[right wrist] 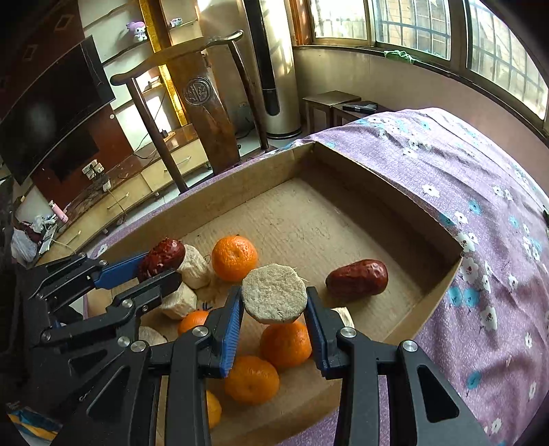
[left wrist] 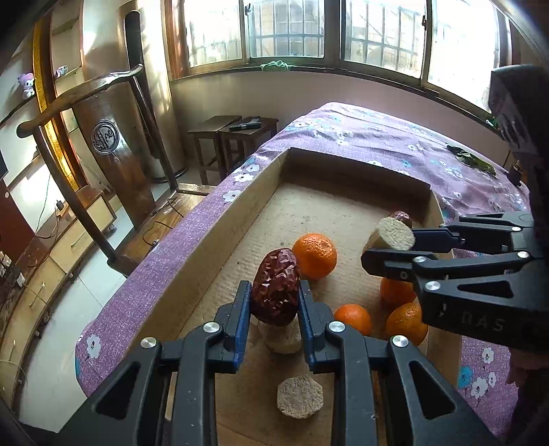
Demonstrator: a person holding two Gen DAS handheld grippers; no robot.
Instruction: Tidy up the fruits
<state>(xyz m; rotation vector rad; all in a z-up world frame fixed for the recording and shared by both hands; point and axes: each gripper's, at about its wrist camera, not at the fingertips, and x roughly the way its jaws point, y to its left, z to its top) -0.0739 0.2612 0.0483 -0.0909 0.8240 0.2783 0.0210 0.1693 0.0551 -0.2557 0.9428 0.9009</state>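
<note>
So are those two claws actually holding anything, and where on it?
Yes. The left gripper pinches a red date by its sides; the right gripper holds a pale cut chunk by its rim.

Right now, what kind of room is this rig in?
Most likely a home living room: a television over a low cabinet, a carved wooden chair, and barred windows behind the cloth-covered table.

Right claw (right wrist: 273, 303) around pale stalk chunk (right wrist: 273, 295)
</note>
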